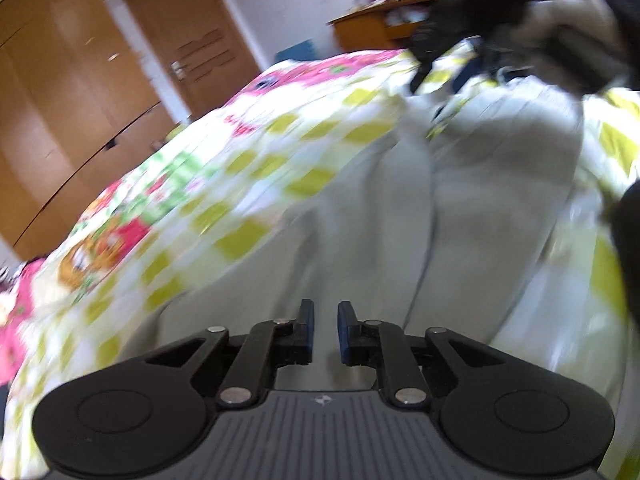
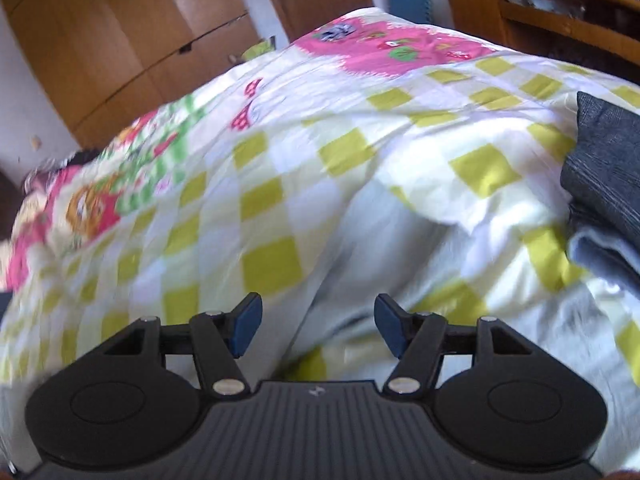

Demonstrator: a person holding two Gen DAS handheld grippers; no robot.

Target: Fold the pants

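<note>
Your left gripper (image 1: pixel 324 330) hangs over the pale grey pants (image 1: pixel 400 208) spread on the checked bedsheet (image 1: pixel 240 168), fingers slightly parted, pinching nothing. Your right gripper (image 2: pixel 318 326) stands wide and empty above bare sheet, folded dark clothes (image 2: pixel 608 184) piled at its right edge.

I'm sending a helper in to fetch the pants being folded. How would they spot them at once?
Look at the bed with the quilt checked in yellow-green and white, with pink cartoon patches. The pants lie spread on it, right ahead of the left gripper. They are plain pale grey with long seams and no pattern, unlike the bright quilt and the darker grey folded clothes at the bed's edge.
</note>
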